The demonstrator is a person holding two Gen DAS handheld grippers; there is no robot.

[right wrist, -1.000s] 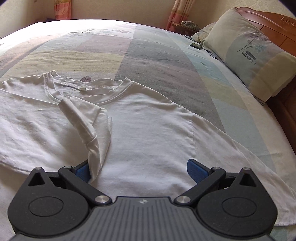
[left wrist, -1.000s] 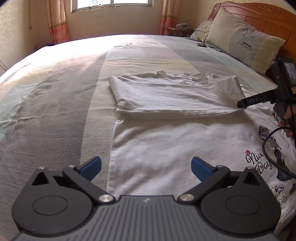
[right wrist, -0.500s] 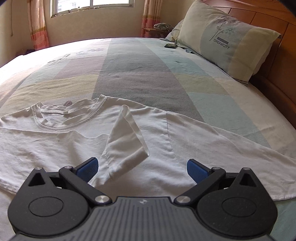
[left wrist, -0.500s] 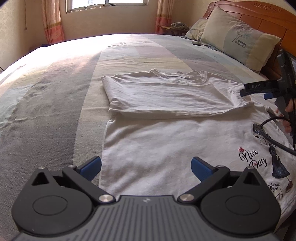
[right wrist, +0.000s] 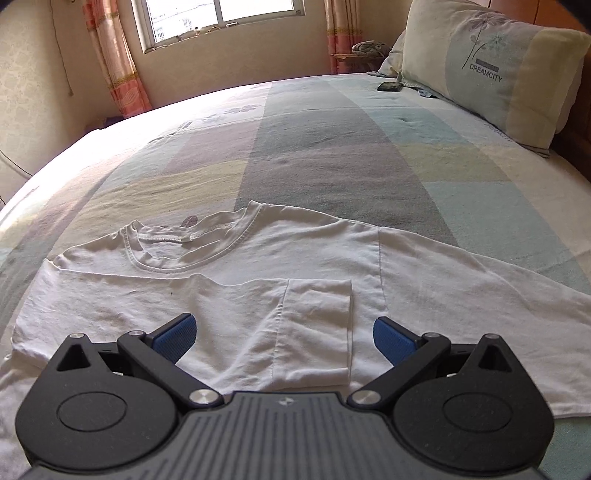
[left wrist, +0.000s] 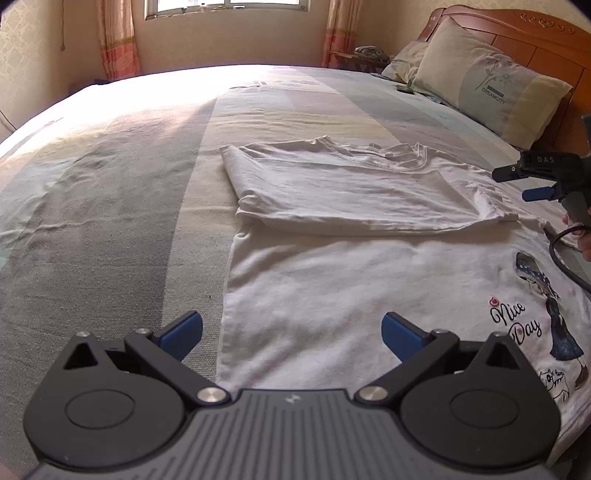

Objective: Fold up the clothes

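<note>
A white T-shirt [left wrist: 332, 280] with a "Nice Day" print lies flat on the bed, its far side folded over onto its body as a flap [left wrist: 343, 192]. My left gripper [left wrist: 291, 332] hovers open over the shirt's near hem, nothing between its fingers. In the right wrist view the same shirt [right wrist: 236, 295] shows its collar [right wrist: 192, 243] and a sleeve [right wrist: 314, 328] folded flat onto the chest. Open and holding nothing, my right gripper [right wrist: 282, 338] hangs just above that sleeve. It also shows at the right edge of the left wrist view as the right gripper [left wrist: 517, 182].
The bed [left wrist: 110, 206] has a striped grey, green and beige cover. A pillow [right wrist: 491, 70] leans on the wooden headboard [left wrist: 517, 33] at the right, and a dark phone [right wrist: 388, 86] lies near it. A window [right wrist: 221, 18] and curtains stand behind. A hand and cable show at the right edge.
The right gripper let go of the sleeve, which now lies flat on the chest, and drew back. The left gripper's view shifted slightly; it stays open.
</note>
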